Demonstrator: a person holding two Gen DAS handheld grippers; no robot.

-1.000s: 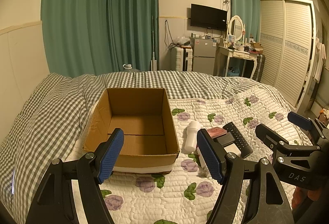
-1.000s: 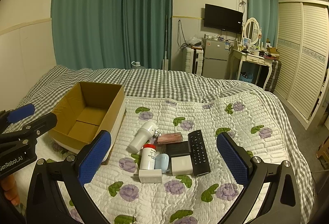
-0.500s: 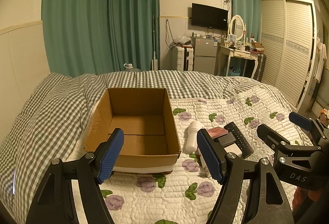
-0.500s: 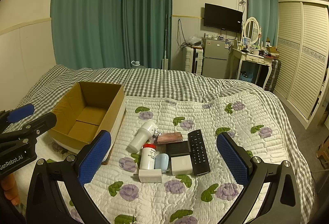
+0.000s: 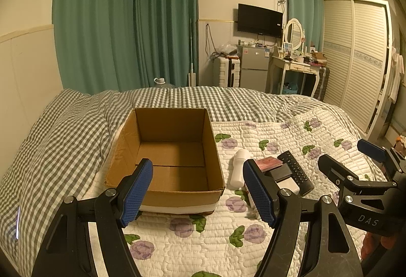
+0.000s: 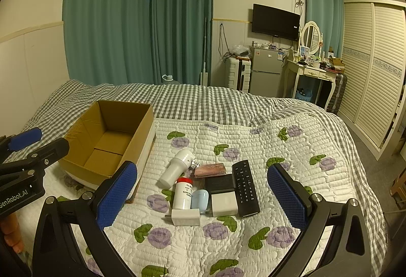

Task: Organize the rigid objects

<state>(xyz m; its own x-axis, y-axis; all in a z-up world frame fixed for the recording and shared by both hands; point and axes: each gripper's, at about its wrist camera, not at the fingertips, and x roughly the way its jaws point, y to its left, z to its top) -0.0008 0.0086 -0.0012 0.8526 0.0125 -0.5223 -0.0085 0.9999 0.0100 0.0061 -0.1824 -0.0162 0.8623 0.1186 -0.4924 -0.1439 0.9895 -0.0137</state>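
Nothing looks packed yet: the box (image 6: 109,140) on the bed is bare inside, the remote (image 6: 245,188), bottles and chargers lie clustered just right of it, and both the left tool (image 5: 198,192) and right tool (image 6: 203,199) hover spread, holding nothing

We see a matt cardboard box (image 6: 109,140) on a stitched cloth quilt (image 6: 253,140); the remote (image 6: 244,188) looks like matt plastic, perhaps.
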